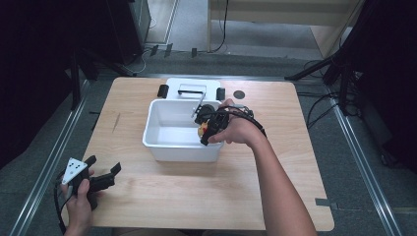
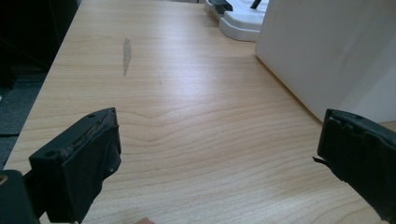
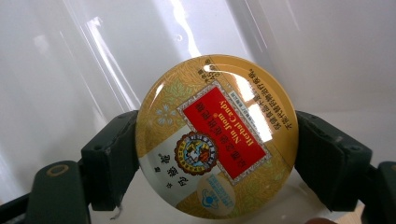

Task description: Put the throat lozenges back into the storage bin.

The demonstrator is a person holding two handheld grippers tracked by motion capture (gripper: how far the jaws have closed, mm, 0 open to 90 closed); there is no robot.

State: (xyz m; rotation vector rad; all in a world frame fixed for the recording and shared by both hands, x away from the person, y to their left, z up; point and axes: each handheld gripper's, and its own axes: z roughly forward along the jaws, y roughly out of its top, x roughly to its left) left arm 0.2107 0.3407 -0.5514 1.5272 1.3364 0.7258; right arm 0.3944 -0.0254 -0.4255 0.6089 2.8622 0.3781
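Note:
A round gold candy tin (image 3: pixel 217 135) with a red label sits clamped between the two jaws of my right gripper (image 3: pixel 217 158), which is shut on it. In the high view that right gripper (image 1: pixel 210 129) hangs over the right side of a white rectangular bin (image 1: pixel 158 129), with the candy tin (image 1: pixel 201 131) a small yellow-red spot just inside the rim. My left gripper (image 1: pixel 101 178) rests low at the table's front left, open, its jaws wide apart over bare wood (image 2: pixel 215 149) with nothing between them.
A white lid (image 1: pixel 192 89) with black clips and a handle lies behind the bin. The bin's outer wall (image 2: pixel 327 51) rises close to the left gripper's right jaw. A dark round mark (image 1: pixel 239 94) sits on the wooden table (image 1: pixel 275 162) at the back right.

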